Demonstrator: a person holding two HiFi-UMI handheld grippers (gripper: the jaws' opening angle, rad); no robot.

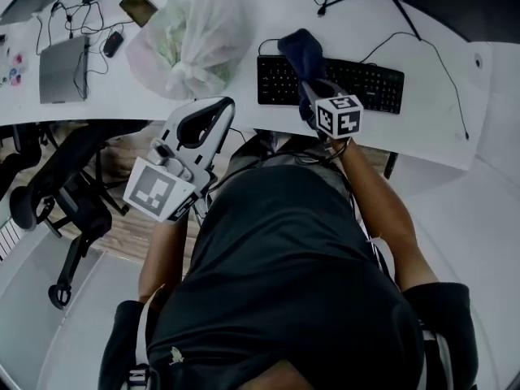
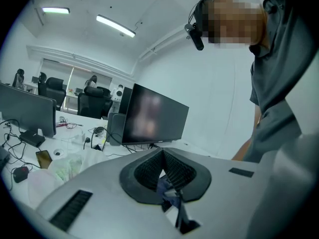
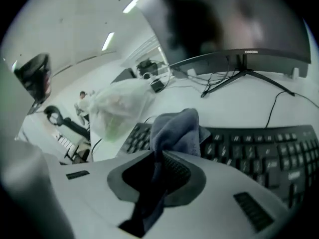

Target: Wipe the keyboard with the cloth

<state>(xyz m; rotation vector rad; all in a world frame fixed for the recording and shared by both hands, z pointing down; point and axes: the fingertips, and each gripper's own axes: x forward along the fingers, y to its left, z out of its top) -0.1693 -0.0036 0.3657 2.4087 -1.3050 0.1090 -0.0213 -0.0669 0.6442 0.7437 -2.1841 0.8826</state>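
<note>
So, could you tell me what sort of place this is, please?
Probably an open-plan office: a white desk with a keyboard and monitor, and office chairs at more desks behind.

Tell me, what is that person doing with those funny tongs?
A person holds a pair of tongs in each hand. The right tongs are shut on a dark blue cloth and hold it over the black keyboard, at the end nearest the plastic bag on the white desk. The left tongs are shut with nothing in them, held back off the desk near the person's body. It looks like keyboard wiping is under way.
</note>
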